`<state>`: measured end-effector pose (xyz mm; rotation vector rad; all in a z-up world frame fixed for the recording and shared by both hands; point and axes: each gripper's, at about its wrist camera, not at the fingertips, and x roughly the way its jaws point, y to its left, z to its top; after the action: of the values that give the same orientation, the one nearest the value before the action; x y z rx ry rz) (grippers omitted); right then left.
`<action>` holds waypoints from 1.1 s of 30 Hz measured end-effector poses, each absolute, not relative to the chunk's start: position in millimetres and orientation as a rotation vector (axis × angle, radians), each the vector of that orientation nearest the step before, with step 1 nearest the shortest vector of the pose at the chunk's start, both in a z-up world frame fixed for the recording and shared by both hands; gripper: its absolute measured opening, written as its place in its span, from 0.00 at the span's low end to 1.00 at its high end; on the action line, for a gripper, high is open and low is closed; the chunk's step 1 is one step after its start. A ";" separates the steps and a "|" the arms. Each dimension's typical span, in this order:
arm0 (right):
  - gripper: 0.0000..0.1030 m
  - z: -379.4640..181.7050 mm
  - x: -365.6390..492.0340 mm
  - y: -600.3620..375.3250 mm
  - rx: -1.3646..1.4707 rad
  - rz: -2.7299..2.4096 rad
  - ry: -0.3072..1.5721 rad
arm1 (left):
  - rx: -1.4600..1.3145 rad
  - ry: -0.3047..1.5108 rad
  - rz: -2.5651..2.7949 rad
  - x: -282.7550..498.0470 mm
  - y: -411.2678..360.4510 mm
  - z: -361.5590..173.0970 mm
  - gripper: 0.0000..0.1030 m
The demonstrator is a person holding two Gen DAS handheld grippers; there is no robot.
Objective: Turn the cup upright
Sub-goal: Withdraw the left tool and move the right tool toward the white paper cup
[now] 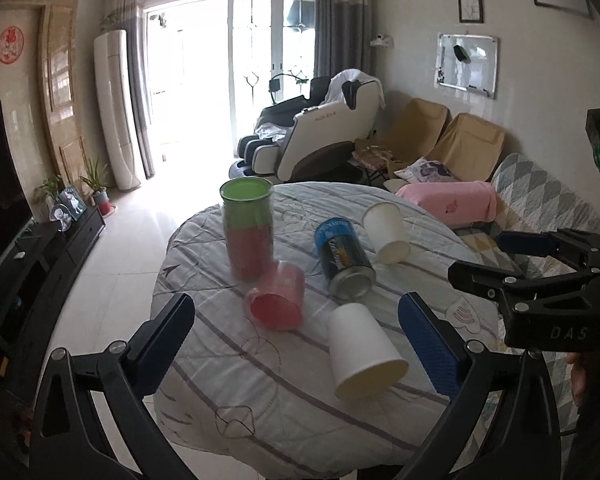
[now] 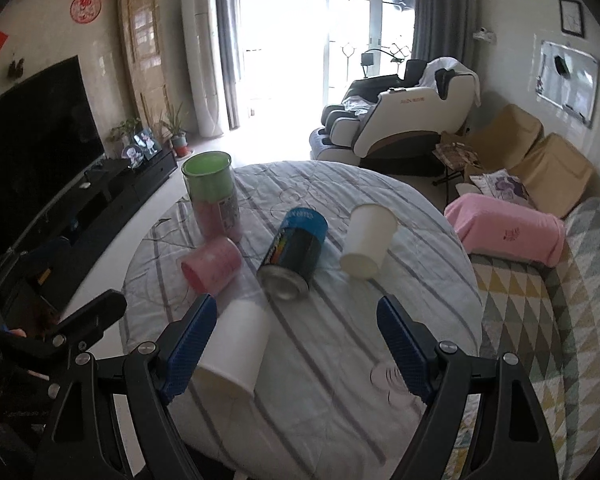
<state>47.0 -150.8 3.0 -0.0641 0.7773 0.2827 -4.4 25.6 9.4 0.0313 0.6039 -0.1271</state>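
Observation:
A round table point(image 1: 260, 392) with a striped cloth holds several cups. A white paper cup point(image 1: 362, 352) lies on its side near the front, also in the right wrist view point(image 2: 236, 350). A pink cup point(image 1: 276, 300) lies on its side, also in the right wrist view point(image 2: 212, 266). A second white cup point(image 1: 386, 232) stands upside down, tilted, at the back right point(image 2: 370, 240). My left gripper point(image 1: 296, 340) is open above the front cups. My right gripper point(image 2: 296, 344) is open, its left finger beside the near white cup; it also shows in the left wrist view point(image 1: 488, 256).
A dark blue can point(image 1: 344, 260) lies on its side mid-table point(image 2: 294, 252). A tall clear container point(image 1: 248, 228) with green and pink inside stands at the back left point(image 2: 214, 196). A sofa with a pink cushion point(image 2: 508, 228) is right of the table. A TV stand point(image 1: 40, 264) is left.

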 end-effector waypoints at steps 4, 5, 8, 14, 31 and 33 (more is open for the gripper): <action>0.81 -0.5 36.9 -160.3 -0.047 0.270 0.777 | 0.047 0.604 -0.137 -15.6 12.6 8.0 1.00; 0.81 -1.4 35.0 -162.8 -0.043 0.265 0.778 | 0.060 0.609 -0.135 -16.9 8.8 7.4 1.00; 0.81 -2.3 30.5 -170.2 -0.032 0.258 0.777 | 0.080 0.612 -0.137 -19.4 1.3 6.7 1.00; 0.81 -3.5 29.5 -179.0 -0.021 0.254 0.780 | 0.087 0.620 -0.138 -17.6 -5.5 6.7 1.00; 0.81 -14.9 83.4 -184.0 -0.001 0.266 0.855 | 0.116 0.641 -0.075 34.2 -18.5 8.2 1.00; 0.81 -16.0 90.4 -182.8 0.001 0.275 0.860 | 0.120 0.643 -0.061 40.1 -18.9 7.2 1.00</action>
<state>90.4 -182.8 -16.0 0.0006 0.8603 0.2746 40.1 -18.9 7.2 0.1198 0.6434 -0.0609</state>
